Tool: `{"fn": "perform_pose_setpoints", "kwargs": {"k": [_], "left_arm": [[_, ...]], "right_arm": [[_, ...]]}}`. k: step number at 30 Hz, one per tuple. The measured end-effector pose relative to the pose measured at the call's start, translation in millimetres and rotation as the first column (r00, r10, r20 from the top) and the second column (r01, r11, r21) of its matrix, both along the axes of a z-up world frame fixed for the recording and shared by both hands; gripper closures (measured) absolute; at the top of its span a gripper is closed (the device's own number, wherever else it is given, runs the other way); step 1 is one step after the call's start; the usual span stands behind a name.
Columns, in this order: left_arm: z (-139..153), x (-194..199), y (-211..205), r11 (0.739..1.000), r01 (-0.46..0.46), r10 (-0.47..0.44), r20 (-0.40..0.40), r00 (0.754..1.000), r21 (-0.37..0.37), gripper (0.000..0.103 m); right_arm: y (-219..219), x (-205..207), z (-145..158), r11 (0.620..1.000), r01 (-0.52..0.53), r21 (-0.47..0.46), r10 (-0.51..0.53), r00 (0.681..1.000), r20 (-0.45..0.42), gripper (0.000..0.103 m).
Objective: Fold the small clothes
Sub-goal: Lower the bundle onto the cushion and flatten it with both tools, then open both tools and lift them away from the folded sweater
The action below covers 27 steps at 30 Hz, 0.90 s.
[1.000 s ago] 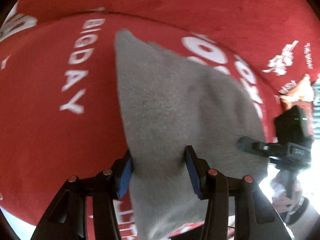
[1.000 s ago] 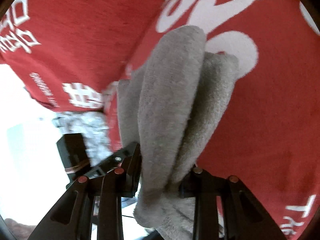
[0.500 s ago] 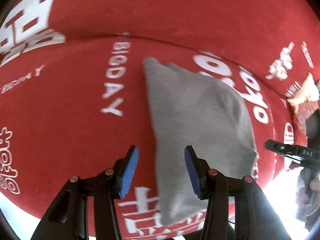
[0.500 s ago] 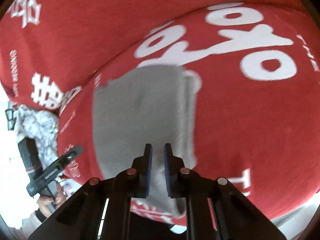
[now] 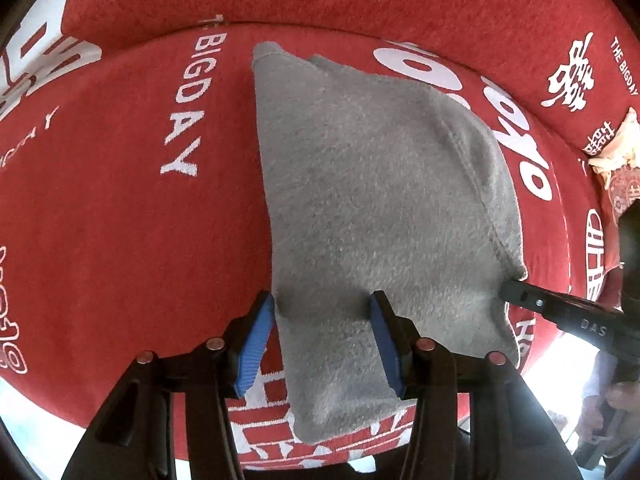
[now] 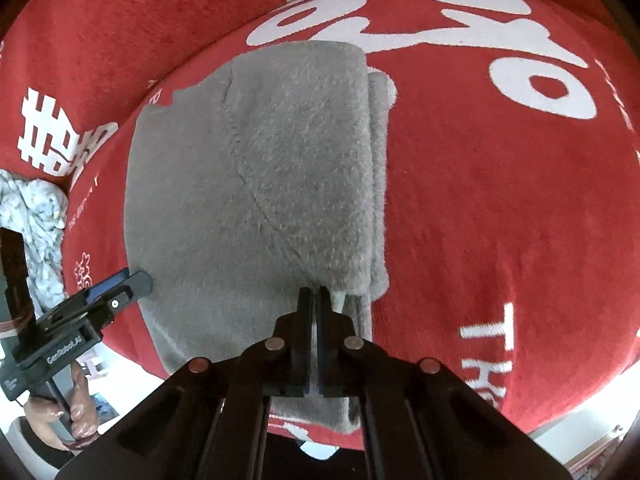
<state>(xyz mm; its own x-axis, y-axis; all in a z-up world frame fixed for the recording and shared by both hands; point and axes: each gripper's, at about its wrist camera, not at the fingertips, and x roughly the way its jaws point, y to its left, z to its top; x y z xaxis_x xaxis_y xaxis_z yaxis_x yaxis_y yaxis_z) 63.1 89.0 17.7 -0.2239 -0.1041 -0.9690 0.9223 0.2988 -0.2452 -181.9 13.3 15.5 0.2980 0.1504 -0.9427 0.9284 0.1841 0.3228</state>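
Observation:
A grey fleece garment (image 5: pixel 372 208) lies folded and flat on the red cloth (image 5: pixel 120 220), with its layered fold edge on the right side in the right wrist view (image 6: pixel 256 184). My left gripper (image 5: pixel 322 332) is open just above the garment's near left part, and its blue pads (image 5: pixel 260 332) press on nothing. My right gripper (image 6: pixel 315 294) is shut and empty over the garment's near edge, beside the fold. Its black tip (image 5: pixel 516 294) also shows at the garment's right corner, and the left gripper's tip (image 6: pixel 136 280) at the left corner.
The red cloth carries white lettering and drops off at the near edge. A crumpled cream and red cloth (image 5: pixel 616 148) lies at the far right. A pale patterned cloth (image 6: pixel 36 216) sits at the left. A person's hand (image 6: pixel 76 412) holds the left gripper's handle.
The garment, bunched between both grippers' fingers a second ago, now lies flat. The right jaws have closed on nothing. Both grippers pulled back toward the near edge.

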Motion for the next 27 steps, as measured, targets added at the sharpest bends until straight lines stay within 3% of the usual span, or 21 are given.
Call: {"fn": "perform_pose_setpoints", "kwargs": {"k": [4, 18, 20, 22, 23, 25, 26, 27], "left_arm": [[10, -1, 3, 1.000, -0.001, 0.000, 0.016, 1.000, 0.010, 0.053], [36, -20, 7, 0.999, 0.019, -0.022, 0.078, 0.997, 0.036, 0.052], [38, -22, 8, 0.999, 0.016, -0.020, 0.097, 0.995, 0.044, 0.046], [40, -24, 9, 0.999, 0.011, -0.017, 0.120, 0.993, 0.044, 0.027], [41, -25, 10, 0.999, 0.010, -0.015, 0.129, 0.992, 0.041, 0.025], [43, -26, 11, 0.999, 0.005, -0.011, 0.135, 0.991, 0.046, 0.023], [43, -27, 11, 0.999, 0.000, -0.007, 0.136, 0.991, 0.050, 0.023], [44, -27, 12, 0.999, -0.006, -0.001, 0.137, 0.991, 0.049, 0.023]], "right_arm": [[5, -7, 14, 1.000, 0.021, 0.000, -0.021, 0.999, -0.042, 0.101], [12, -12, 44, 0.998, 0.066, -0.019, -0.067, 0.997, -0.040, 0.100], [13, -9, 46, 0.999, 0.048, -0.026, -0.050, 0.997, -0.060, 0.098], [12, -3, 46, 0.999, 0.027, -0.034, -0.030, 0.995, -0.096, 0.097], [12, 1, 46, 0.999, 0.021, -0.034, -0.025, 0.993, -0.111, 0.093], [11, 3, 46, 0.999, 0.021, -0.032, -0.025, 0.992, -0.127, 0.067], [11, 4, 47, 0.999, 0.021, -0.037, -0.026, 0.990, -0.136, 0.045], [11, 6, 48, 0.999, 0.019, -0.049, -0.026, 0.989, -0.146, 0.035]]}}
